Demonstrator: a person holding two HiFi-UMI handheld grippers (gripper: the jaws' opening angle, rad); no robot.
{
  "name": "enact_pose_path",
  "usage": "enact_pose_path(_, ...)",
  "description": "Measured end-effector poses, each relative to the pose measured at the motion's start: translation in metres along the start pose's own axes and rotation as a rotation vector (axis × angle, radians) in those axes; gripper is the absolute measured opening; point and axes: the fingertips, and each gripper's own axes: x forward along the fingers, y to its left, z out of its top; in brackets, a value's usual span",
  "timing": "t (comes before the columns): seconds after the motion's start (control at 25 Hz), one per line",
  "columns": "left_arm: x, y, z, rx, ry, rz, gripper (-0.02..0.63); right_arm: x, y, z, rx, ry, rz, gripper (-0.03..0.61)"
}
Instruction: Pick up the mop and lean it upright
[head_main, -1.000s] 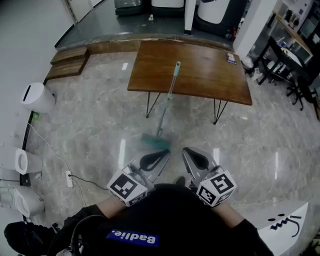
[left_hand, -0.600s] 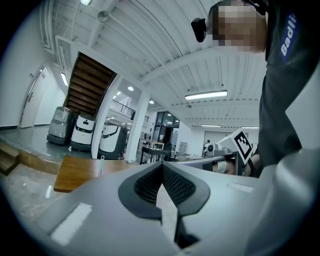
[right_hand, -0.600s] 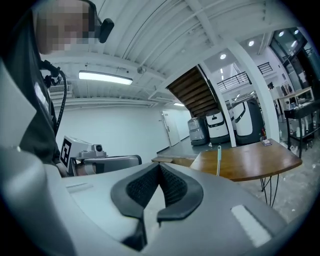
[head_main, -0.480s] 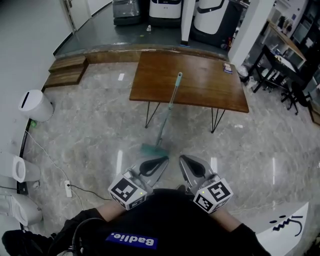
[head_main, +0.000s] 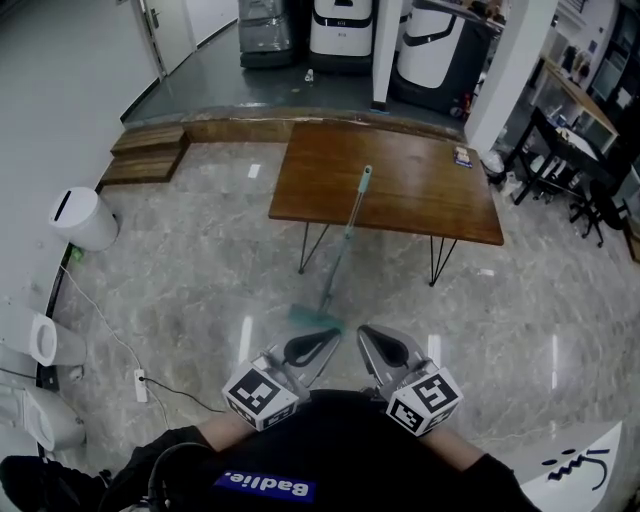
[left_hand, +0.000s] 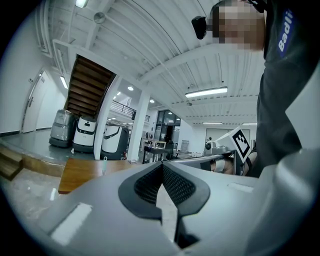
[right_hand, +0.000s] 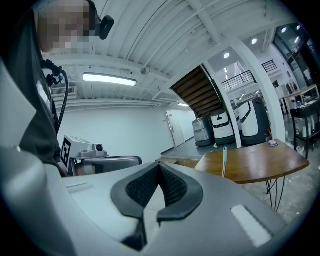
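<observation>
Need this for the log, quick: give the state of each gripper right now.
Left grey two-jaw gripper: closed, jaws together, holding nothing.
Right grey two-jaw gripper: closed, jaws together, holding nothing.

The mop (head_main: 346, 235) has a pale teal handle and a darker teal head, low in the middle of the frame. The tabletop (head_main: 420, 190) behind it is warm brown wood on thin black legs. The floor (head_main: 180, 270) is grey with a cloudy marble pattern. The left claw (head_main: 320, 342) and right claw (head_main: 376, 344) are light grey with black, finely ribbed pads (left_hand: 176, 185), each bearing a cube (head_main: 262, 393) of black-and-white squares. The bin (head_main: 85, 218) at the left edge is white.
</observation>
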Motion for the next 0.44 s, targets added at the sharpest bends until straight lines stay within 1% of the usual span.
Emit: enact_pose_path(0.44, 0.0037, -0.0007, 0.0004, 0.007, 0.012, 0.032, 0.017, -0.0020, -0.0056, -0.0013, -0.005, 0.002, 0.023, 0.003)
